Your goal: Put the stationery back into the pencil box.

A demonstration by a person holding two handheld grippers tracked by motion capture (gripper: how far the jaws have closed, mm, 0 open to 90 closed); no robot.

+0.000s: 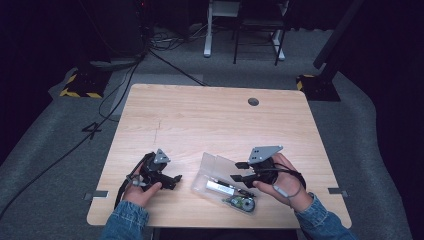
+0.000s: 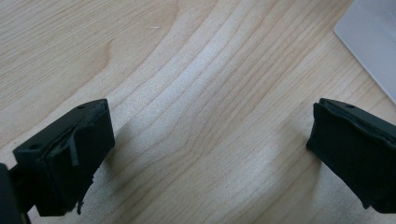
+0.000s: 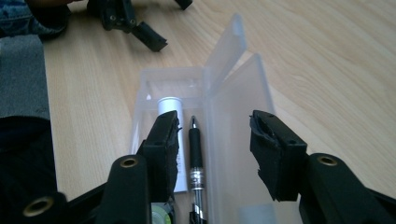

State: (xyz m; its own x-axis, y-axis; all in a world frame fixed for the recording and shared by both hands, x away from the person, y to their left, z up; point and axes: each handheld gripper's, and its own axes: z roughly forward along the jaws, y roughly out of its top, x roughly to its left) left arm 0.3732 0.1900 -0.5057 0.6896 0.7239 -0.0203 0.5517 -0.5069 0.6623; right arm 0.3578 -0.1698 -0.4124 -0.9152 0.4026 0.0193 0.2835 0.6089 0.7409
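My right hand-held gripper hung open over the clear pencil case – black pen inside – while my left hand-held gripper gaped empty above the counter.

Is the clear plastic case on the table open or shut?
Open: the clear plastic case has its lid swung back, exposing a pen and a white tube inside.

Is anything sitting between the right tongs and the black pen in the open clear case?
Nothing visible. The right tongs hang open just above the black pen, which lies uncovered in the clear case beside a white tube.
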